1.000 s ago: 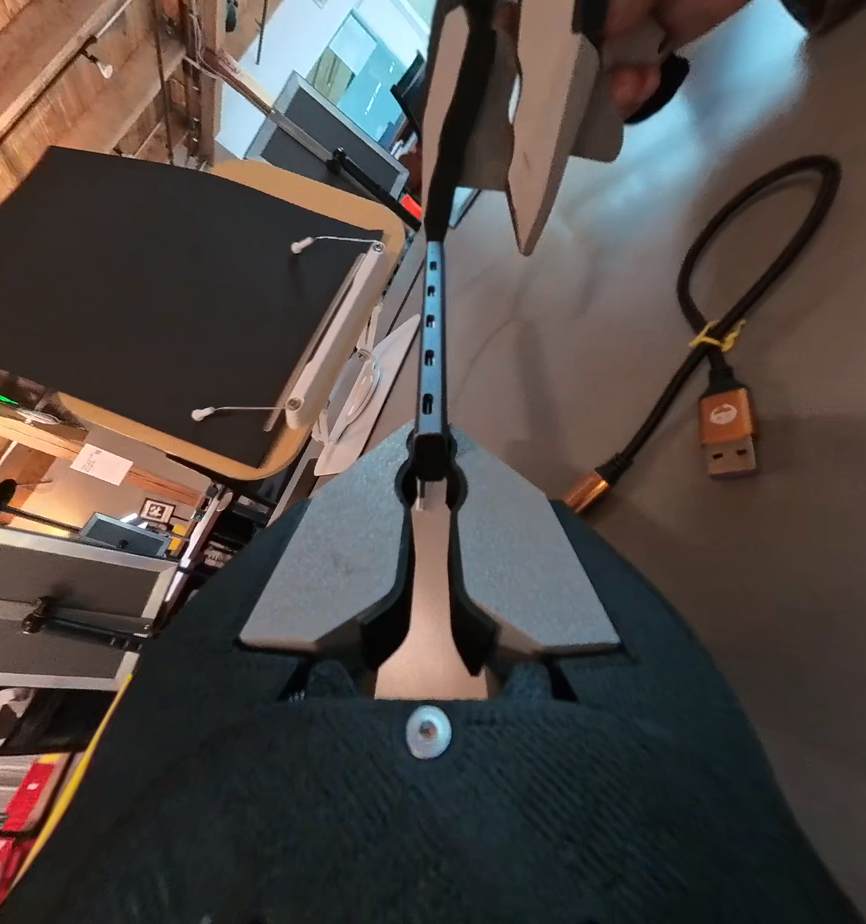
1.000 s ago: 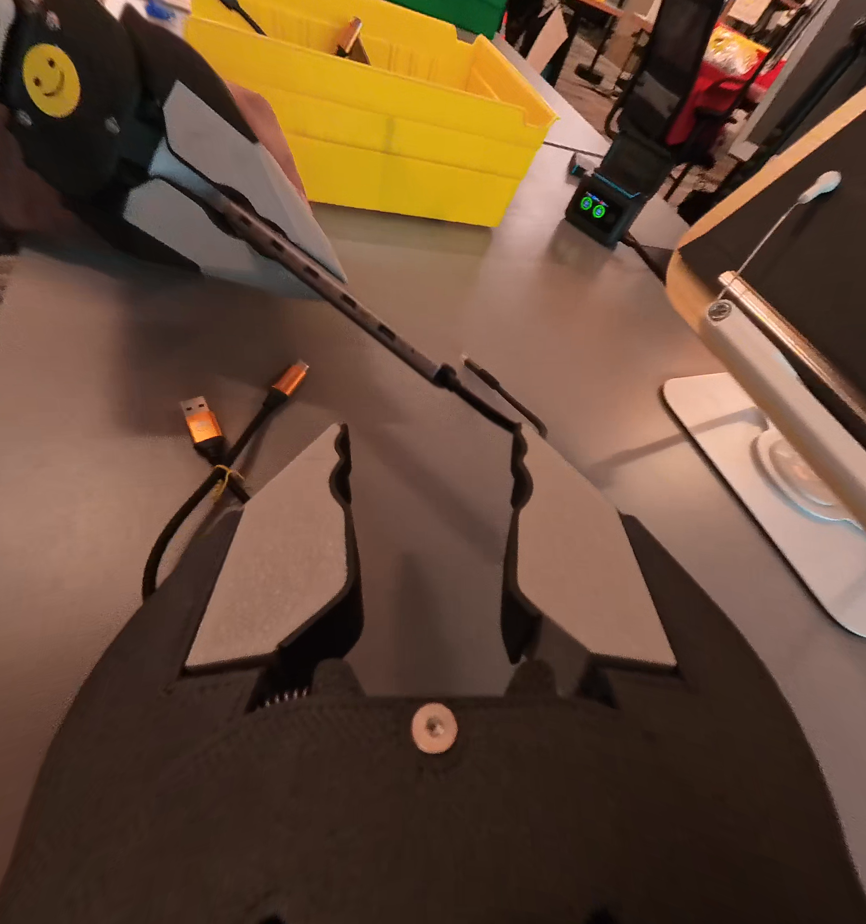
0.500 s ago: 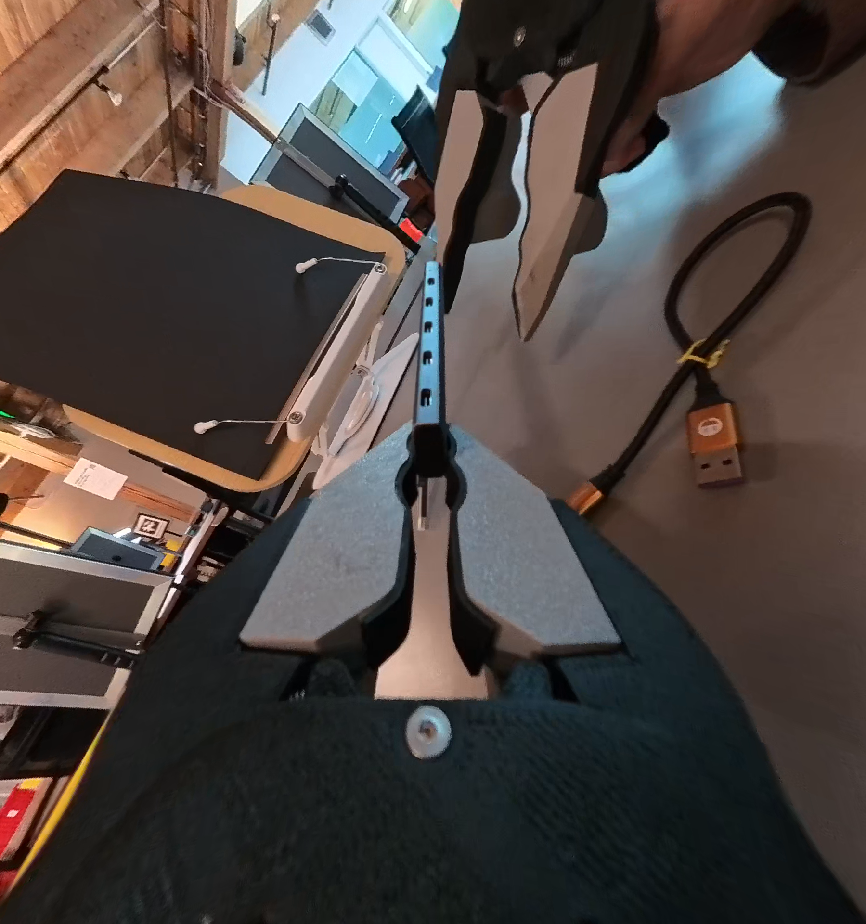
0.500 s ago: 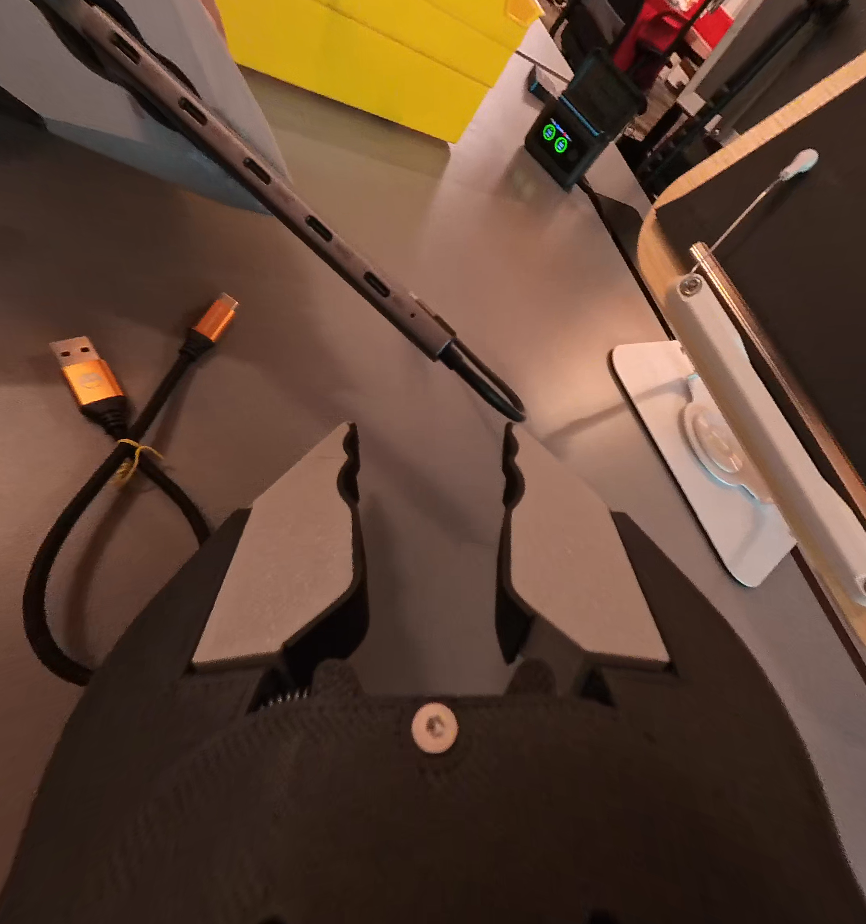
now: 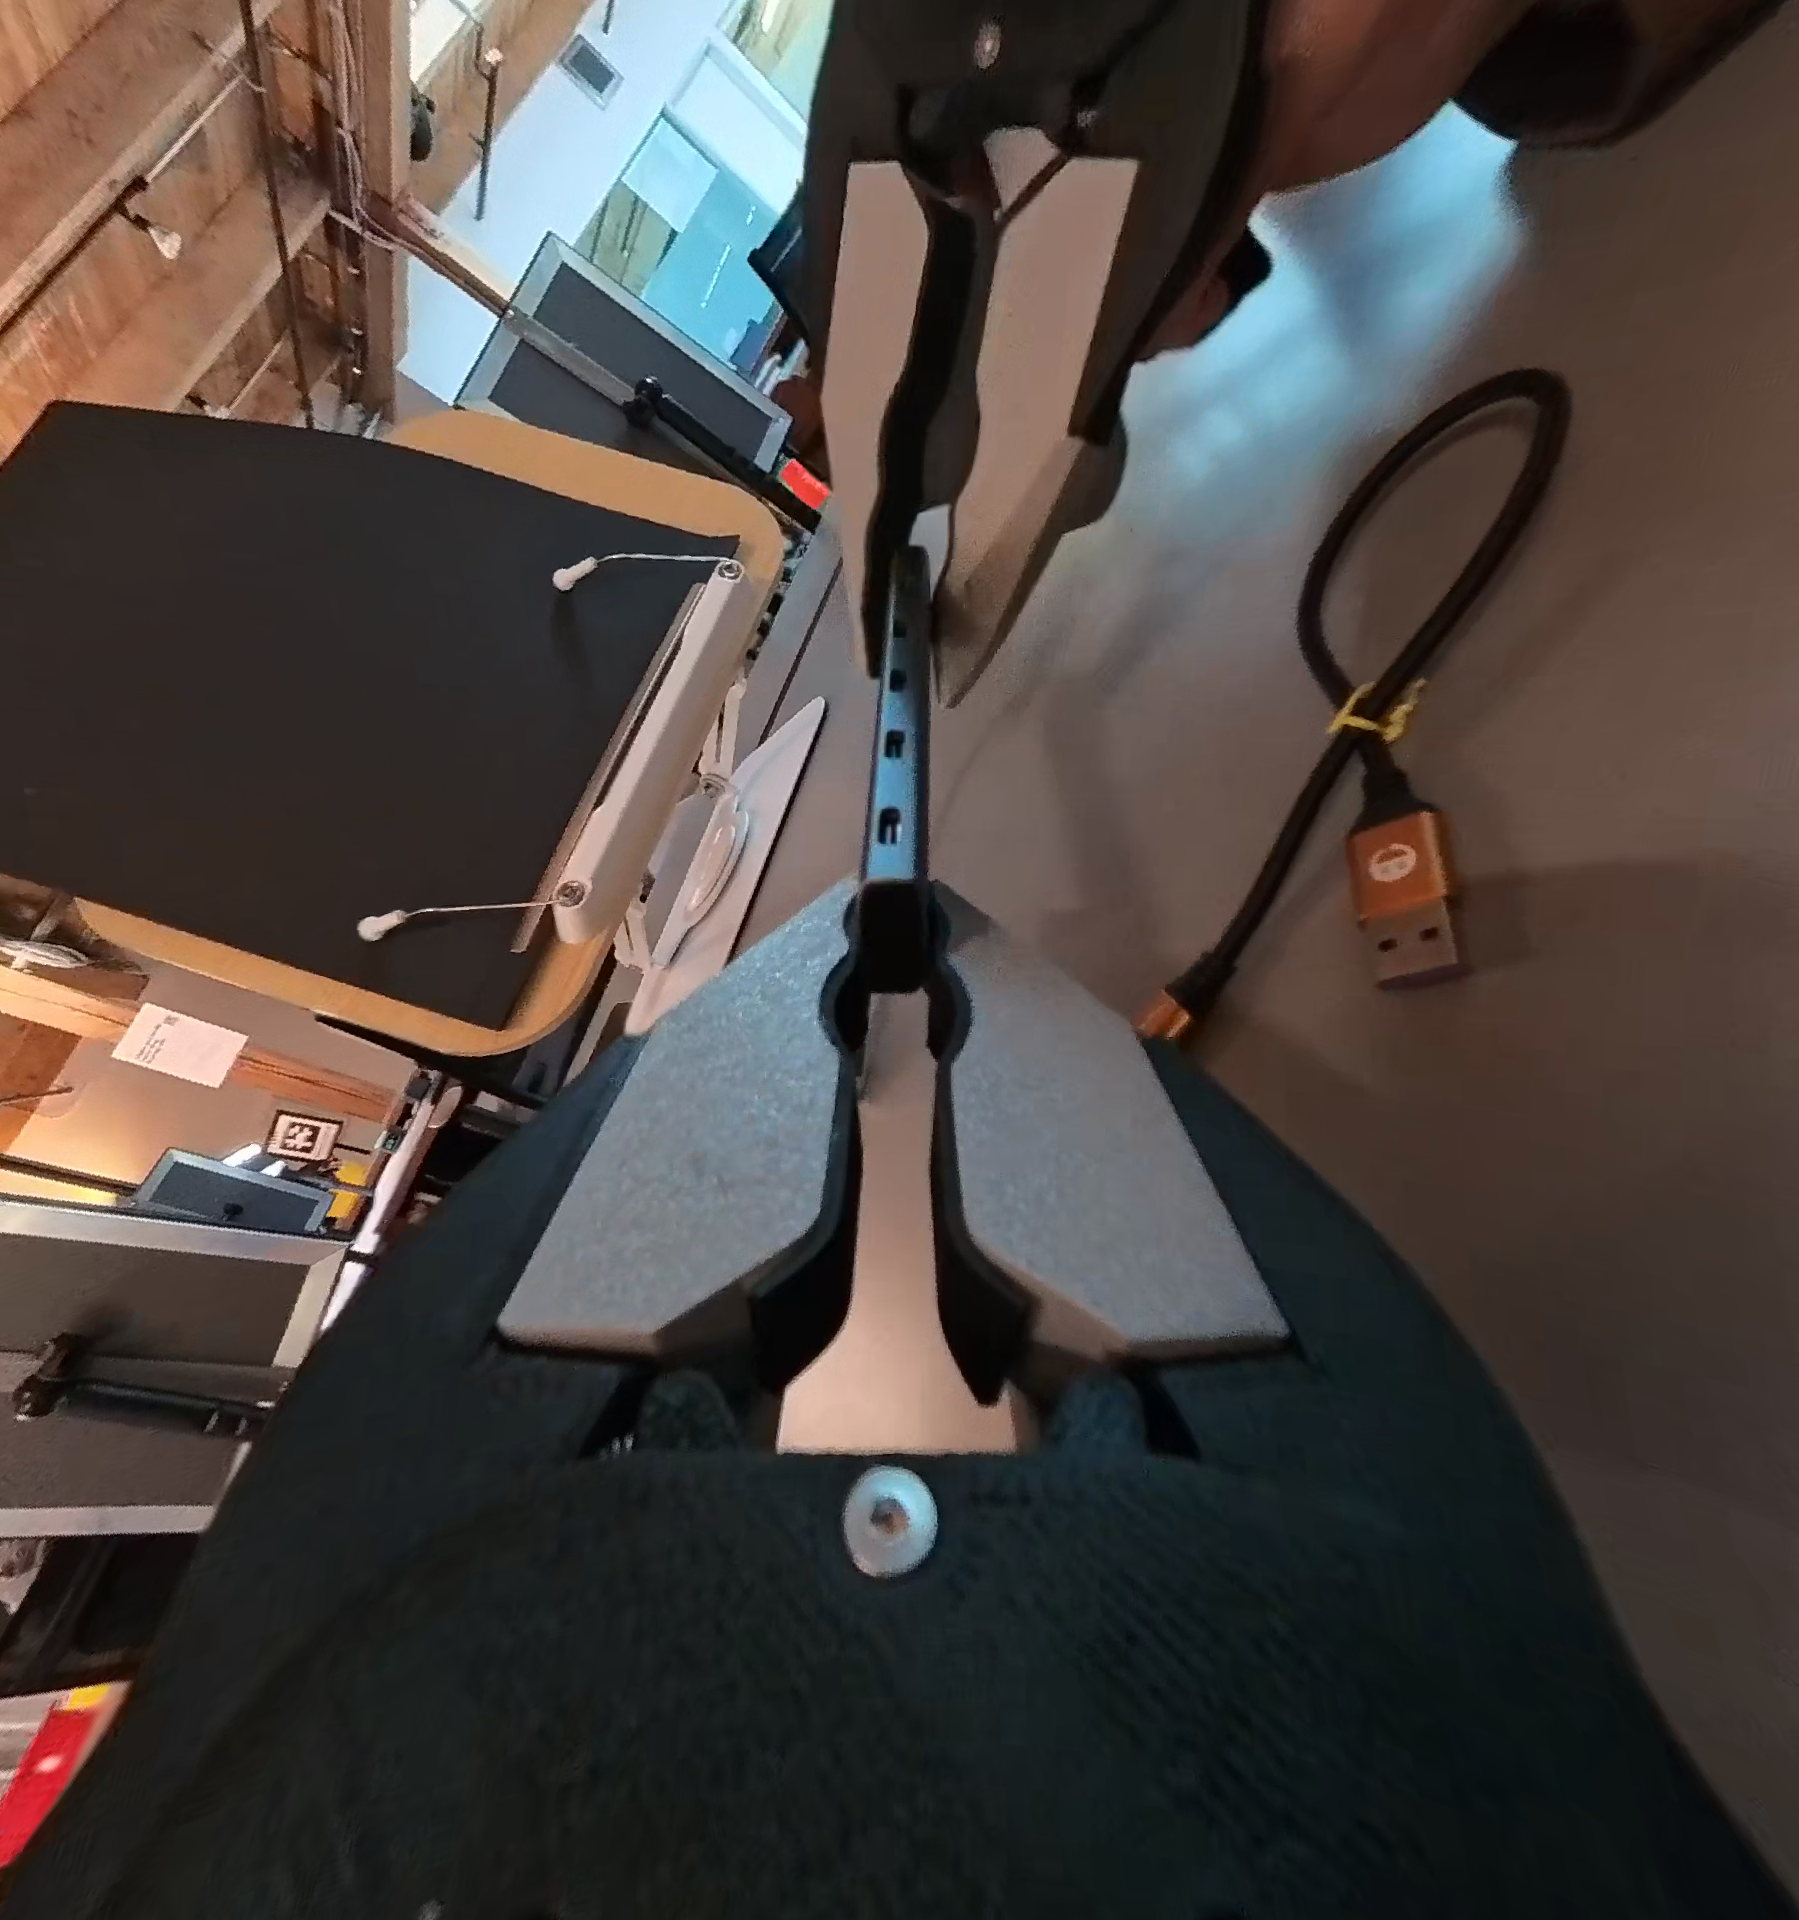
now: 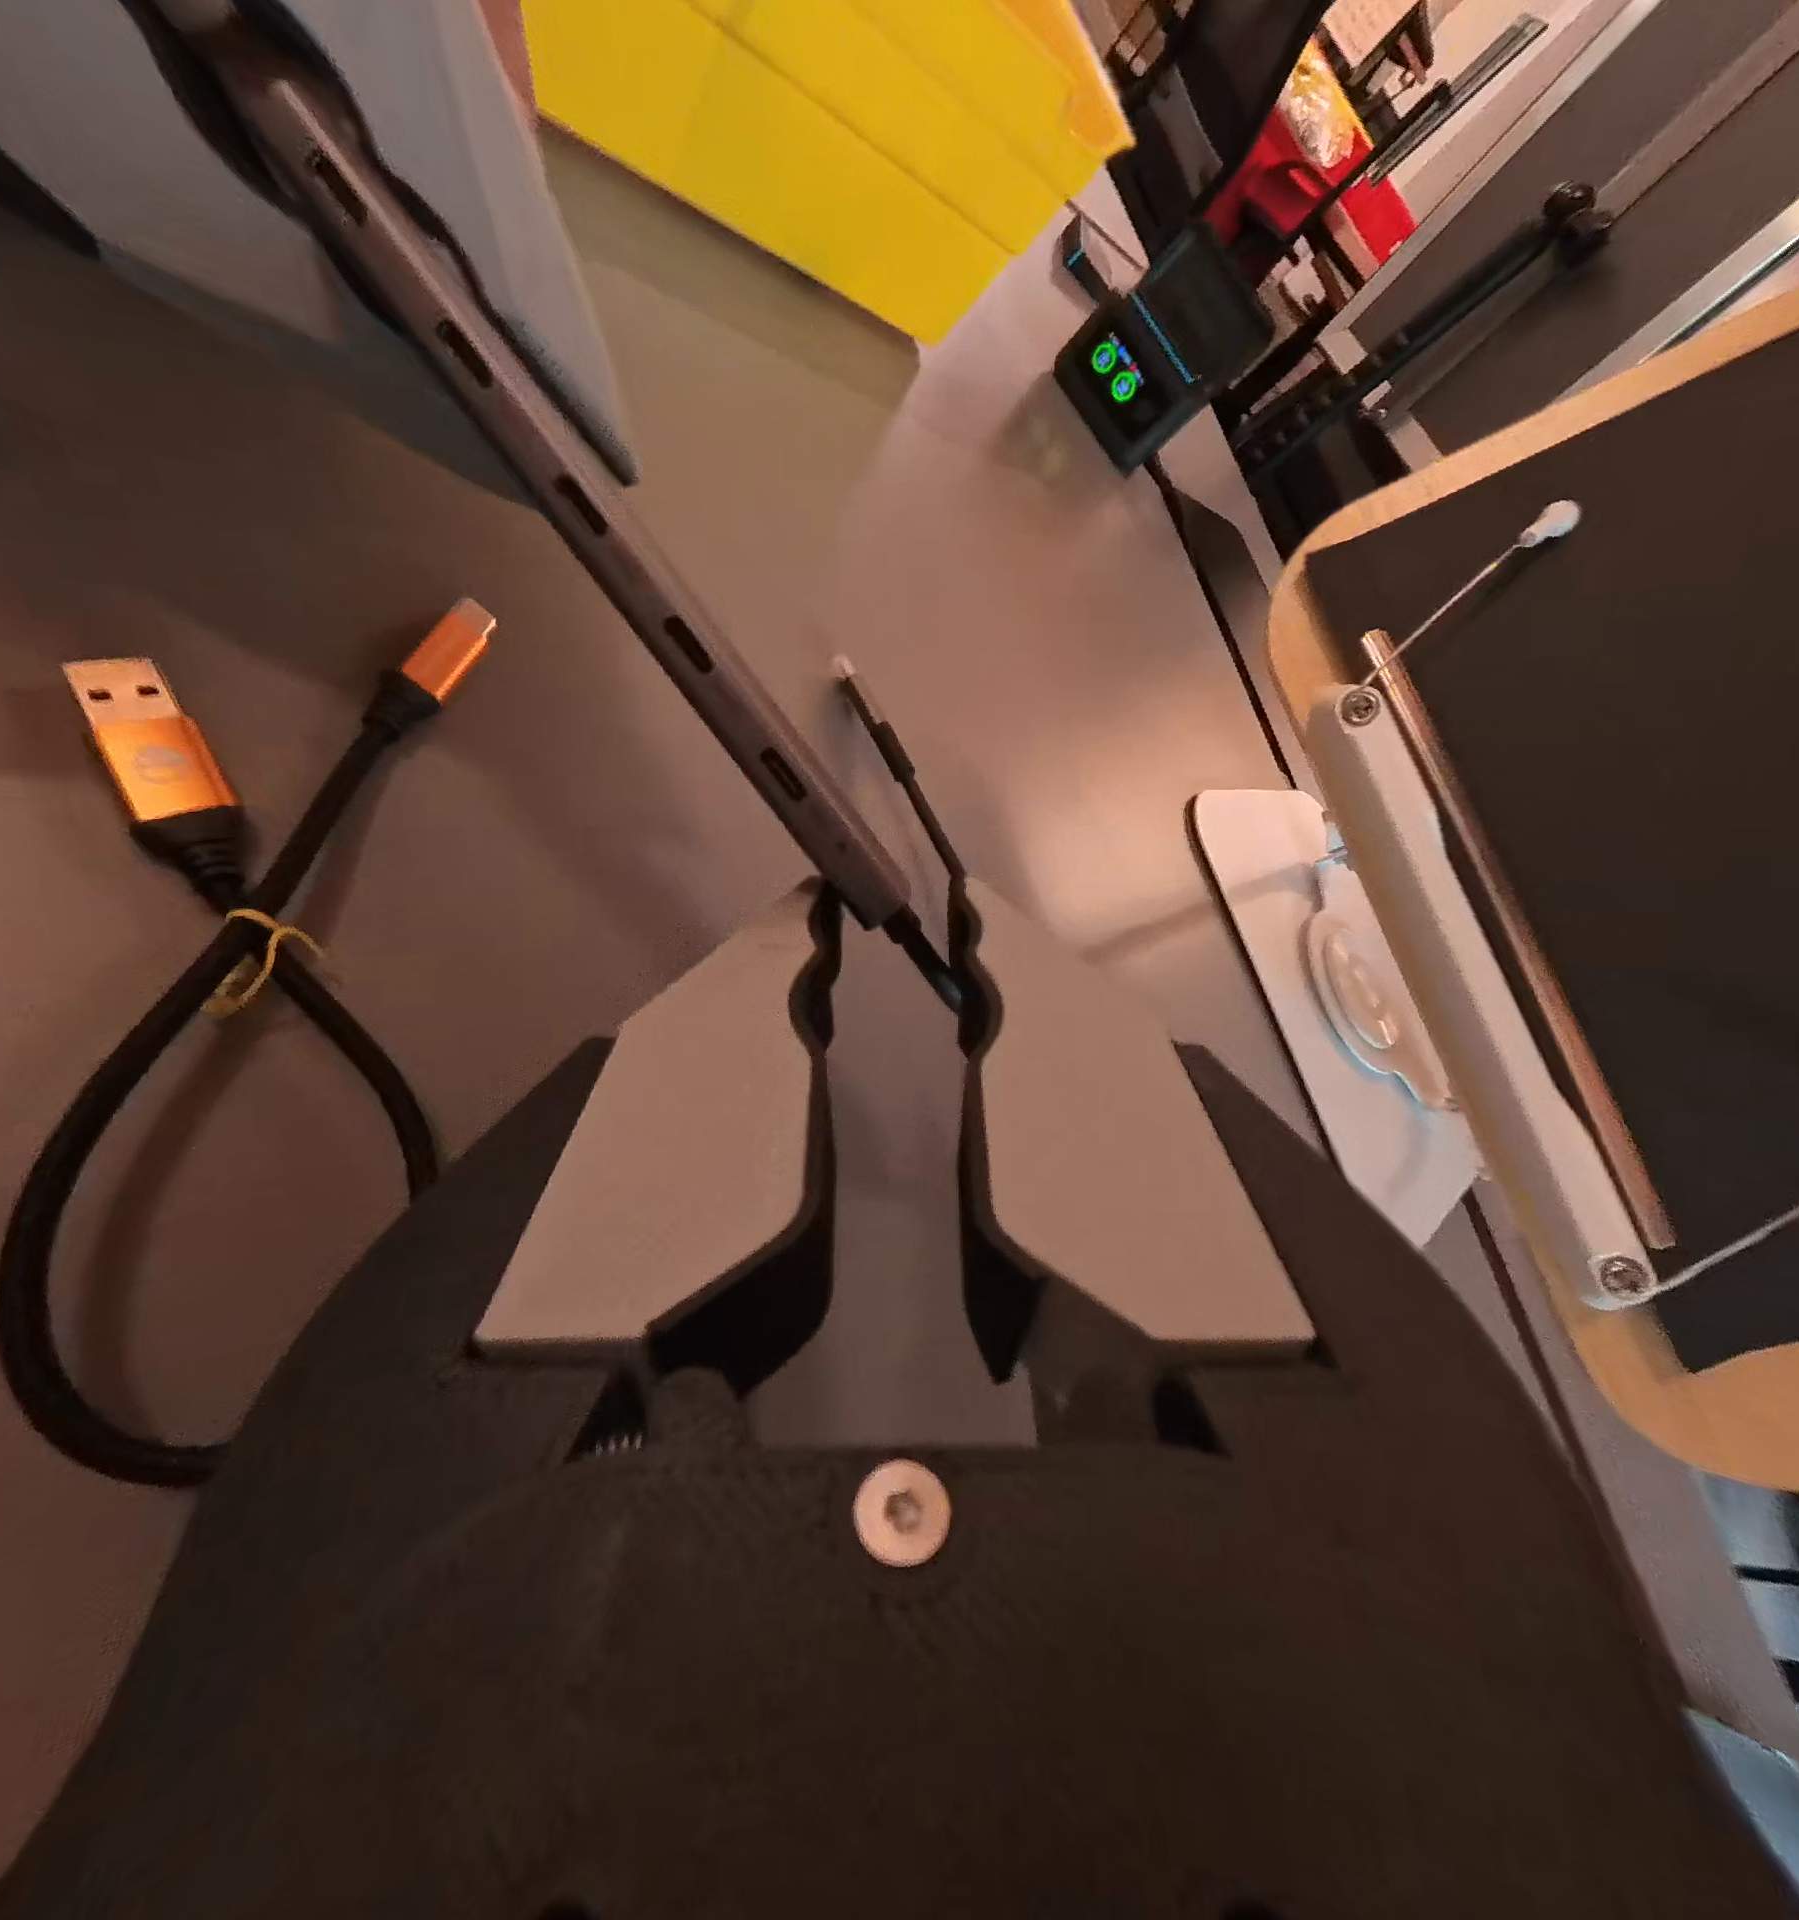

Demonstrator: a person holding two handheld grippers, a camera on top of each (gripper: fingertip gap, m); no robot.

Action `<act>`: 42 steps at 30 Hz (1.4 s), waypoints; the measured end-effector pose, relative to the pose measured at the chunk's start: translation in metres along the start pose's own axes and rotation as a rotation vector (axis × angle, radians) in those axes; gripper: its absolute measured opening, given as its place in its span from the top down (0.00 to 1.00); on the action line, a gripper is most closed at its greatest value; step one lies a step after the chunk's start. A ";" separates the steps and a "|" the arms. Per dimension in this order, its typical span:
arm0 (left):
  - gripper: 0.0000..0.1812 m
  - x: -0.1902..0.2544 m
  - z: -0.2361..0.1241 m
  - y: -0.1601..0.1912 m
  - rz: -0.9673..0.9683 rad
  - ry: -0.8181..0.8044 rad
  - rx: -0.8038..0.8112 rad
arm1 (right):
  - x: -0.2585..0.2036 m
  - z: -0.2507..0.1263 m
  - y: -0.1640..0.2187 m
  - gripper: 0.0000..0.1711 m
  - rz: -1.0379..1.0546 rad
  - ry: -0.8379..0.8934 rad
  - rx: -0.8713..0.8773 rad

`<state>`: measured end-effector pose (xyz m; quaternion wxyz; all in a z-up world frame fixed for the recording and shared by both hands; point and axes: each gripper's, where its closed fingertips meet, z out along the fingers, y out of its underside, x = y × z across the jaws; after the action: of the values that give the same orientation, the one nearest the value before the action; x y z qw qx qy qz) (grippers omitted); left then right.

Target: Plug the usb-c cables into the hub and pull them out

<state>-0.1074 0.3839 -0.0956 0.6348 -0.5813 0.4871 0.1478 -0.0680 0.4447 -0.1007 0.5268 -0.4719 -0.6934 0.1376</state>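
I see grey tabletop [image 6: 1030,582] | yellow bin [image 6: 822,145] at 12 o'clock | black wood-edged board [image 5: 282,665] at 9 | timber ceiling beams [image 5: 74,135] at 11 | bright windows [image 5: 687,208] at 12

Matt grey metal hub [image 5: 897,748], braided black cable [image 6: 64,1247] with glossy orange plugs, smooth matt table [image 5: 1601,1143].

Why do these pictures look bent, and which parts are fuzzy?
Left wrist view: the wide lens bows the black board; the other gripper near the hub is smeared, and bluish glare lies on the table. Right wrist view: the yellow bin is blurred; the orange-tipped cable looks sharp.
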 end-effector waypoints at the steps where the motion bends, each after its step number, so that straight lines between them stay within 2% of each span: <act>1: 0.97 0.000 0.000 0.001 0.010 -0.007 -0.006 | -0.001 0.000 0.001 0.91 -0.018 0.001 -0.013; 7: 0.96 0.000 0.000 -0.001 -0.022 -0.018 0.014 | -0.005 0.001 0.003 0.92 -0.034 -0.008 -0.032; 13: 0.96 0.013 0.002 -0.009 0.033 0.018 0.034 | -0.013 0.006 0.004 0.91 -0.059 -0.031 -0.050; 26: 0.96 0.010 -0.002 -0.025 0.056 0.004 0.070 | -0.014 0.013 0.002 0.90 0.025 -0.065 -0.022; 30: 0.96 0.002 0.002 -0.009 0.136 -0.043 -0.019 | -0.007 0.015 0.000 0.88 0.062 -0.028 -0.011; 34: 0.96 -0.008 0.003 0.007 0.250 -0.120 -0.112 | 0.002 0.011 -0.003 0.80 0.179 -0.032 0.009; 35: 0.96 -0.012 0.002 0.009 0.258 -0.138 -0.127 | 0.002 0.009 -0.004 0.80 0.213 -0.050 0.019; 39: 0.96 -0.042 -0.007 0.029 0.216 -0.256 -0.208 | 0.000 0.004 -0.011 0.77 0.318 -0.096 0.055; 42: 0.96 -0.055 -0.012 0.041 0.133 -0.291 -0.236 | -0.026 0.005 -0.024 0.75 0.411 -0.264 0.077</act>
<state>-0.1701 0.4057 -0.0745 0.6147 -0.5908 0.4067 0.3282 -0.0839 0.4133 -0.1019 0.4102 -0.5604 -0.6400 0.3287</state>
